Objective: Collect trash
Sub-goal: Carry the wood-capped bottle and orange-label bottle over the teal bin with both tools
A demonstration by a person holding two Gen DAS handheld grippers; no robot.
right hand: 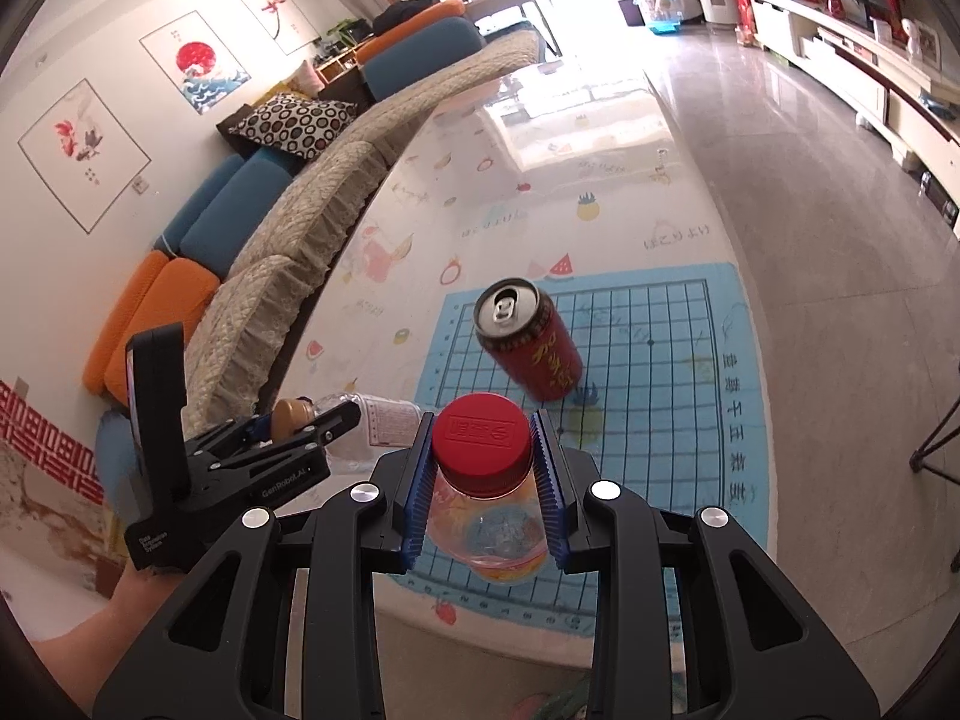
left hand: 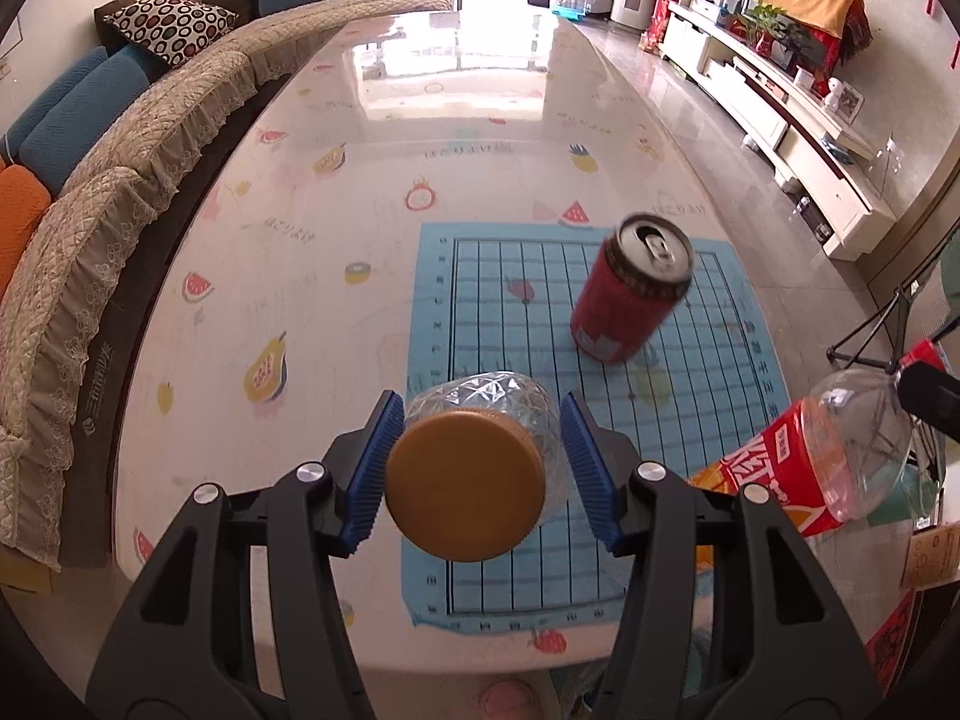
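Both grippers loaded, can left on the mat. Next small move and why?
Probably carry one bottle off to the trash, though no bin is in view. The left gripper is shut on the brown-capped bottle, and the right gripper is shut on the red-capped bottle. Neither can take the red can, standing on the blue grid mat, until one is emptied.

Left tongs [left hand: 477,468]: black w/ blue ribbed pads, on clear faceted bottle [left hand: 498,420] w/ tan-gold cap. Right tongs [right hand: 485,489]: same black/blue, on clear bottle [right hand: 489,516] w/ red cap, red-orange label. Can [left hand: 630,291]: red, gold script, silver top. Mat [left hand: 480,312]: light blue, black grid. Table [left hand: 270,252]: white w/ fruit print.
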